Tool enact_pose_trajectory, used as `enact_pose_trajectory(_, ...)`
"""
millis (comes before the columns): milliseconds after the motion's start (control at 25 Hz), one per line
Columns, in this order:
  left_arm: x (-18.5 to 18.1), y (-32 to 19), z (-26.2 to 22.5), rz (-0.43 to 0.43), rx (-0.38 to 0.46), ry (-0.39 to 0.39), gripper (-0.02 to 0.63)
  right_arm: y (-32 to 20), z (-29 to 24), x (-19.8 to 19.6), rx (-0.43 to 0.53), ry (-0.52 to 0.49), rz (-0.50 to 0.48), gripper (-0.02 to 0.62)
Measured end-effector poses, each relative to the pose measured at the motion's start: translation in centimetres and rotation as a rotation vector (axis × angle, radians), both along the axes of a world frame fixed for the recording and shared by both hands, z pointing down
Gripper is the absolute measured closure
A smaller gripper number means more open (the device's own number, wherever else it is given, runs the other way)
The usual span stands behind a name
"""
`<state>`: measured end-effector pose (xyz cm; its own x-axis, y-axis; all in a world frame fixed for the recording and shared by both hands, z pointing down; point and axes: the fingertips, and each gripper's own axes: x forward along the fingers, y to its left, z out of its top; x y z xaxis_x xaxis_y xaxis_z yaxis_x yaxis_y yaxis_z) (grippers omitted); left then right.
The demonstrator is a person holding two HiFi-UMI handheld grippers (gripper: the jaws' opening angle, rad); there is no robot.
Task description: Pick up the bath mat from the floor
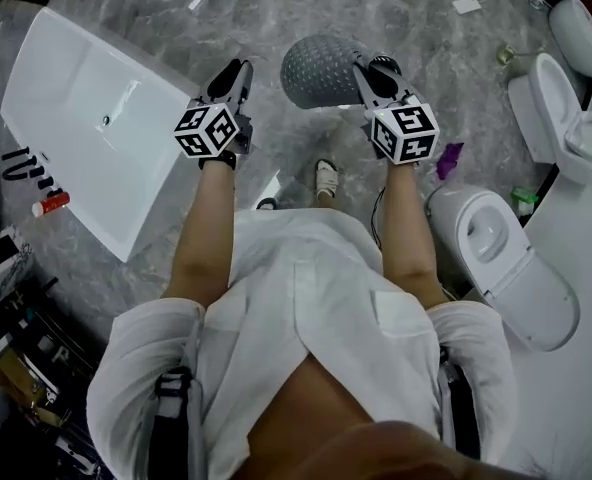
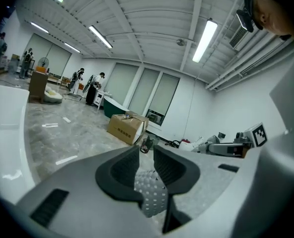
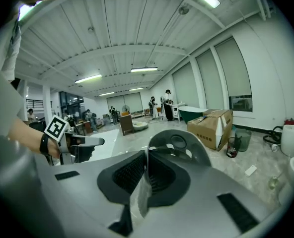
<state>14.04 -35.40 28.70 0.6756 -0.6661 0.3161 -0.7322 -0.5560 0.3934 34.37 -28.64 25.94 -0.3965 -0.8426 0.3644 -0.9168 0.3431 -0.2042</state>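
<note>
The bath mat [image 1: 321, 68] is grey with a grid of pale dots and hangs off the floor as a rounded hump. My right gripper [image 1: 362, 65] is shut on its right edge. In the right gripper view the mat [image 3: 179, 144] curves up past the jaws, and my right gripper [image 3: 147, 157] pinches a thin fold of it. My left gripper [image 1: 240, 68] is level with it to the left, with bare floor between it and the mat. In the left gripper view my left gripper [image 2: 146, 151] has its jaws apart. A dotted grey patch [image 2: 151, 195] shows low in the gap.
A white bathtub [image 1: 86, 118] lies on the marble floor at the left, with a red-capped bottle [image 1: 51, 204] beside it. Two toilets [image 1: 496, 248] [image 1: 566, 133] stand at the right, near a purple scrap [image 1: 449, 158]. A cardboard box [image 2: 127, 127] sits farther off.
</note>
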Motion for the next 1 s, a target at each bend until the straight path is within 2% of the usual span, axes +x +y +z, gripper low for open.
enact_pose_trajectory(120, -4.9, 1.7, -1.0, -0.003, 0.001, 0.026, 0.508, 1.6, -1.5, -3.7, 0.003, -0.01, 0.039, 0.558)
enact_pose_trajectory(280, -10.6, 5.0, -2.5, 0.037, -0.001, 0.04, 0.5, 5.1, -3.8, -7.7, 0.01, -0.02, 0.126, 0.558)
enact_pose_trajectory(440, -15.3, 8.8, -4.2, 0.085, 0.017, 0.025, 0.496, 9.2, -6.4, -11.2, 0.036, -0.011, 0.169, 0.558)
enact_pose_trajectory(680, -20.4, 14.0, -5.0, 0.122, 0.048, -0.009, 0.495, 14.8, -7.6, -15.9, 0.044, 0.007, 0.178, 0.558)
enact_pose_trajectory(1000, -25.0, 23.3, -4.7, 0.104, 0.051, -0.026, 0.486, 24.3, -8.2, -20.8, 0.06, 0.013, 0.128, 0.558)
